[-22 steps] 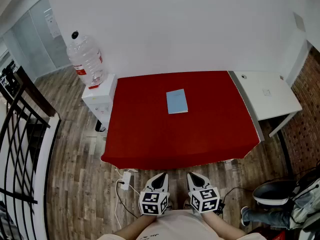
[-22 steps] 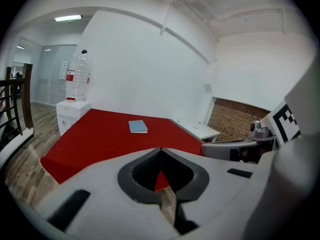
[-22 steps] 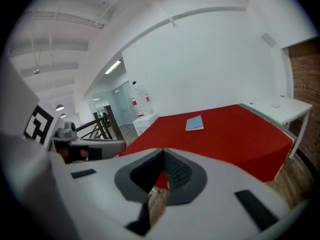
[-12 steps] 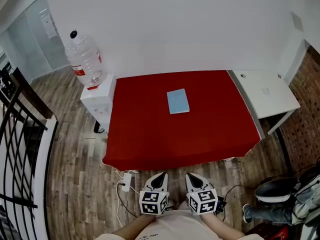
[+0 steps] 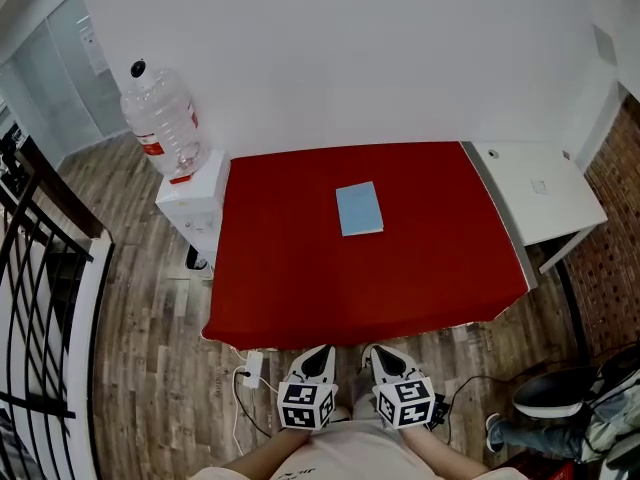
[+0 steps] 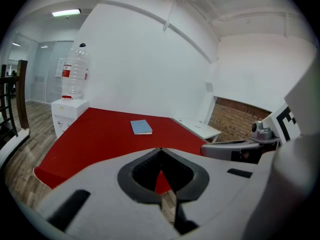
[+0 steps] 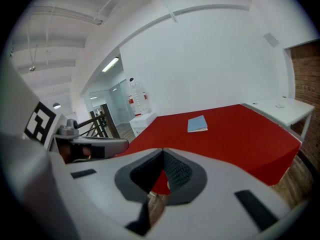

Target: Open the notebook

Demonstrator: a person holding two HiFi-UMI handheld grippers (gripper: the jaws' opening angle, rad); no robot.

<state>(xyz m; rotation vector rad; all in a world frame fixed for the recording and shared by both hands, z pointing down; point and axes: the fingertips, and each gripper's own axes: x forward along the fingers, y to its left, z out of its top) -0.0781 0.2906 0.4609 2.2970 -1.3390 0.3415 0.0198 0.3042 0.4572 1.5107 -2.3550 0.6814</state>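
Left gripper [image 5: 318, 356] and right gripper [image 5: 384, 355] sit side by side, both clenched on nothing. The thin, closed light-blue notebook [image 5: 359, 209] lies flat well ahead of them on the red tablecloth [image 5: 280, 288]. Arriving clenched, the jaws would likely shove it and miss the cover.

I see the notebook [image 5: 359, 209], thin with a light blue cover, lying flat and closed just above the centre of the head view, its long side running up-frame.
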